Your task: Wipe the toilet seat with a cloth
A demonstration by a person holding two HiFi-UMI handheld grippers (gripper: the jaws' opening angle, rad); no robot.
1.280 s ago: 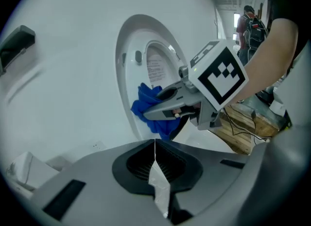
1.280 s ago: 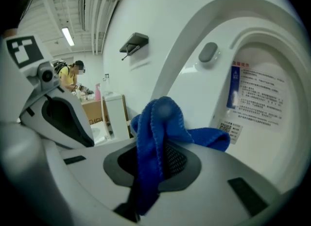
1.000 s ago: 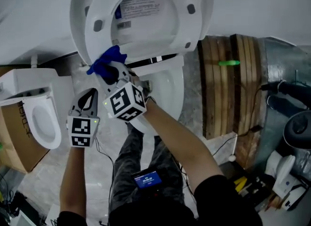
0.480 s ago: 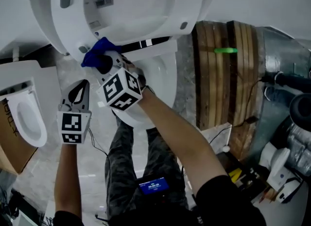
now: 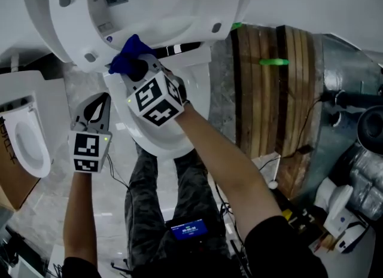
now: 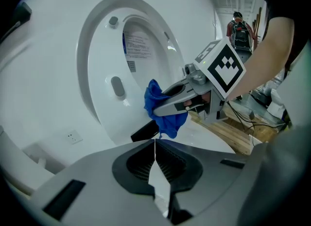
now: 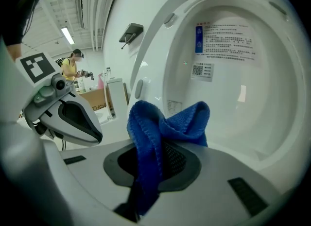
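The white toilet seat (image 5: 57,28) stands raised against the lid, with a printed label (image 7: 221,38) on the lid's inner face. My right gripper (image 5: 133,66) is shut on a blue cloth (image 5: 127,55), which sits at the seat's lower rim near the hinge. The cloth (image 7: 158,132) bunches up out of the jaws in the right gripper view, and the cloth (image 6: 163,106) shows in the left gripper view too. My left gripper (image 5: 97,108) is shut and empty, lower left of the right one, beside the bowl (image 5: 164,136).
A second white toilet (image 5: 27,133) on a cardboard box stands at the left. A wooden pallet (image 5: 269,91) leans at the right, with cables and dark equipment (image 5: 359,133) beyond it. A person's legs and a small lit screen (image 5: 190,230) are below.
The view has shifted so the toilet sits further left and higher. My right gripper with the cloth has stayed at the seat's lower rim; the left gripper keeps its place beside it.
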